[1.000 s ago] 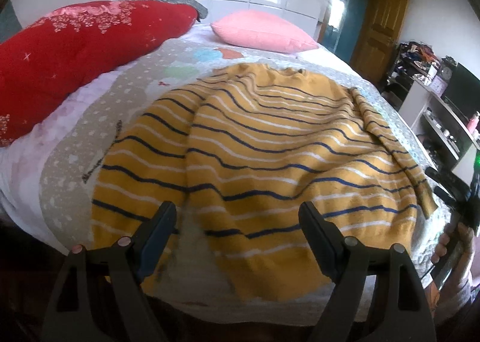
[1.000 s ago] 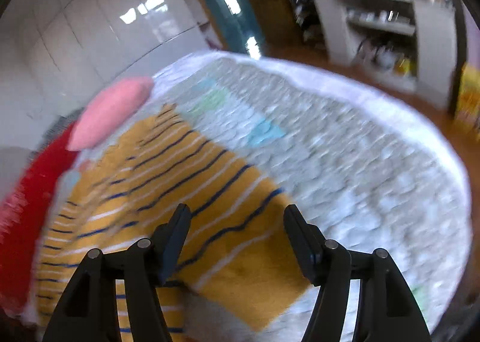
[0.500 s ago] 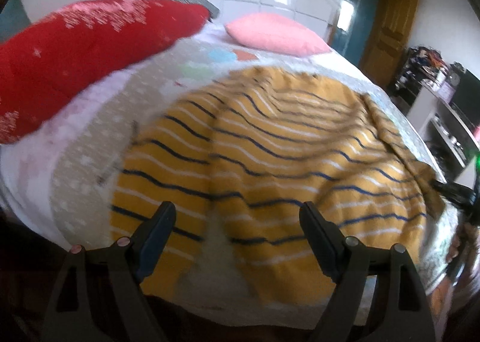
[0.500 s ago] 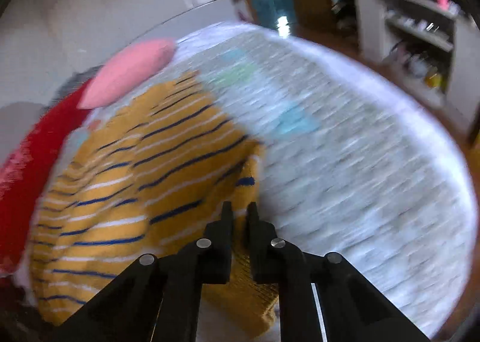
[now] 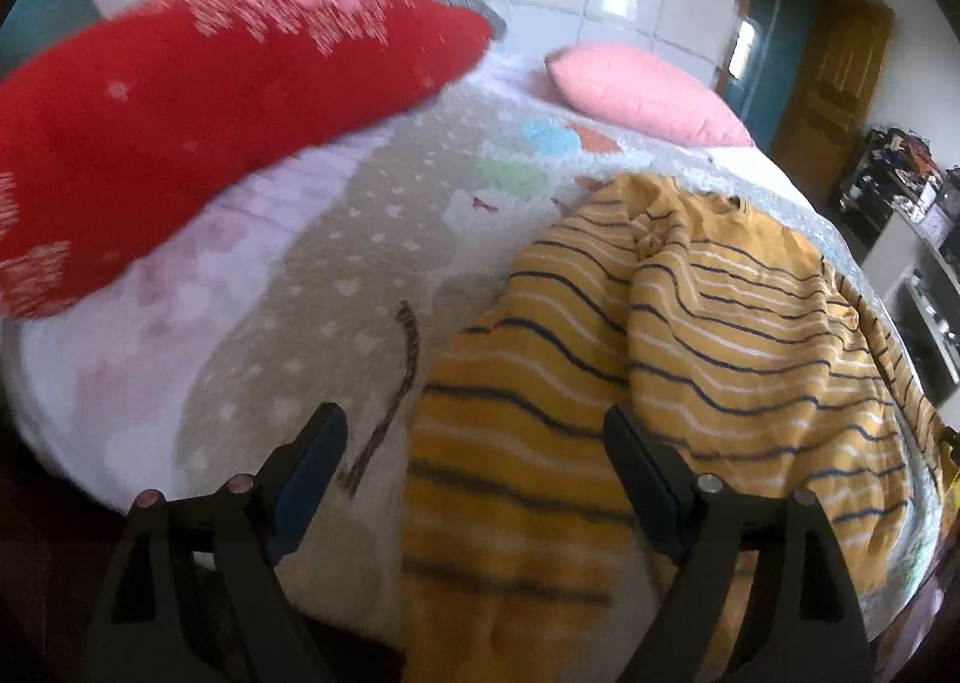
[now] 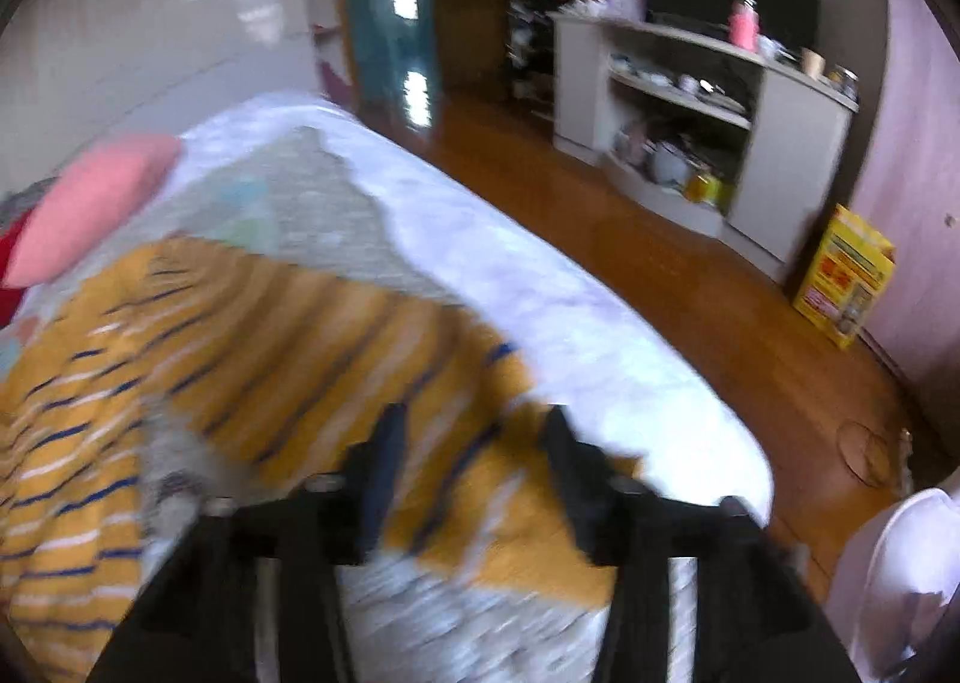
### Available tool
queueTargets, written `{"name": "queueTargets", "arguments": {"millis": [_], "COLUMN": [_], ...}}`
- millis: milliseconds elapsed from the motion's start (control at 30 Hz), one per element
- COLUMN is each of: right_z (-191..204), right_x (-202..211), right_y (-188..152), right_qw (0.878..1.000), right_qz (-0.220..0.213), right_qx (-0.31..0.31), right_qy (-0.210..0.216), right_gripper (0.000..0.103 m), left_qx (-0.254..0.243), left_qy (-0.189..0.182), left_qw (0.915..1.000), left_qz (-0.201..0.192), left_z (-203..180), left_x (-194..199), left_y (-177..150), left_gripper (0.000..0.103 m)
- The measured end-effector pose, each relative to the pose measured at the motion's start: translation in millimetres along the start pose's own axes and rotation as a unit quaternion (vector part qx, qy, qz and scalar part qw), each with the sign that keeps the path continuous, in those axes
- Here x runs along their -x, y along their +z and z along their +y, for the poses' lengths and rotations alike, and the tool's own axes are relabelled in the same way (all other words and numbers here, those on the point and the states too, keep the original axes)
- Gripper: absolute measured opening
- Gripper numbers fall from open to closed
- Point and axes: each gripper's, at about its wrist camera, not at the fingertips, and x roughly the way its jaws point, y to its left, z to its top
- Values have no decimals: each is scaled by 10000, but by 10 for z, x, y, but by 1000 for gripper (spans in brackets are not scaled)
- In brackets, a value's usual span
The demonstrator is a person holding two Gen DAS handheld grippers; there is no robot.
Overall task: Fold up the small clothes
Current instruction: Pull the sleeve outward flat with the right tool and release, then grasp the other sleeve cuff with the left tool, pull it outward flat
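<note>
Half a second earlier shut, the right hand-held gripper (image 6: pixel 474 437) had parted above the blurred striped yellow sweater (image 6: pixel 252 335); the left hand-held gripper (image 5: pixel 474 443) gaped, the sweater's hem cut off below.

Blurred right gripper (image 6: pixel 474 437) seemingly open over striped sweater (image 6: pixel 240 335), bed (image 6: pixel 540 287)

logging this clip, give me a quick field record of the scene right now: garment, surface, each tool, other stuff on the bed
garment: yellow striped sweater, rumpled, not yet neatly folded
surface: bed with patterned quilt
left tool: open, holding nothing, above the sweater's near edge
right tool: open, over the sweater's corner; view blurred
other items: red pillow and pink pillow at the far end of the bed
beyond bed: white shelf unit on wooden floor
</note>
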Motion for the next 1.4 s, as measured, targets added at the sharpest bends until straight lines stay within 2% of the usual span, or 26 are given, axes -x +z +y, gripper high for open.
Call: {"name": "queueTargets", "arguments": {"millis": [33,100,133,200,233,267,300,333,367,400,467,500,600,633,667,733,767,867,933,967,1000,1067,1167,1300,1333,1400], "right_z": [145,387,500,678,651,701,741,758,794,849,908,937,961,953,979,1000,996,977,947,934,916,893,929,1064,1122,1233], "right_x": [-153,-79,-410,-411,-590,-655,-723,-825,-908,-919,-1188,-1208,-1344,-1524,-1513,-1591,-1619,-1665,-1672,-1683,-1689,-1711,-1812,-1852,-1852,-1822], "right_y": [-60,-182,-463,-632,-754,-843,-928,-1013,-1068,-1117,-1322,-1363,-1511,-1632,-1644,-1757,-1828,-1942,-1973,-1970,-1983,-2030,-2073,-2263,-2294,-2357], "right_qw": [9999,9989,9981,9954,9947,9938,9931,9925,9921,9917,9910,9907,9901,9899,9898,9894,9889,9853,9826,9803,9775,9721,9633,9552,9552,9580], "right_qz": [-86,-184,-196,-203,-215,-219,-212,-197,-175,-134,-50,-9,44,65,102,170,195,267,324,357,398,484,646,860,838,766], "right_qx": [50,162,196,322,383,473,569,655,713,776,843,872,927,938,941,910,887,845,788,743,691,595,484,530,602,738], "right_qy": [104,410,558,875,935,978,1005,1017,1015,1013,1041,1048,1052,1058,1061,1120,1180,1457,1651,1794,1954,2216,2561,2782,2774,2663], "right_gripper": [57,58,58,58,58,59,59,59,59,59,59,59,59,59,59,59,59,60,63,64,65,68,70,72,74,74], "left_qx": [-21,-14,10,16,-60,-247,-477,-626,-696,-736,-947,-939,-493,-347,-245,-140,-161,-188,-177,-189,-195,-236,-336,-525,-560,-724], "left_qy": [-75,-226,-320,-374,-315,-310,-331,-307,-324,-241,497,683,1342,1388,1374,1195,1132,626,141,-257,-437,-1022,-1538,-1889,-1838,-1545], "left_qw": [9999,9987,9978,9965,9968,9968,9957,9942,9933,9935,9934,9927,9896,9896,9901,9927,9934,9977,9996,9994,9988,9944,9868,9775,9780,9837], "left_qz": [127,454,588,743,734,694,720,815,859,830,421,333,141,127,131,66,7,-153,-174,-104,-57,117,386,777,811,559], "left_z": [7,21,25,1,-37,-108,-190,-241,-263,-260,-189,-142,235,328,386,430,410,274,148,46,-11,-214,-482,-869,-942,-1083], "left_x": [-132,-462,-603,-794,-858,-886,-901,-912,-903,-885,-810,-804,-837,-858,-867,-820,-794,-520,-377,-260,-204,-76,-58,-172,-202,-174], "left_y": [59,156,179,193,203,218,236,263,310,355,573,649,1098,1209,1269,1340,1322,1106,930,744,650,288,-127,-608,-676,-771], "left_gripper": [86,86,86,86,86,73,35,20,10,10,10,10,11,12,17,19,24,53,58,61,67,72,72,74,76,78]}}
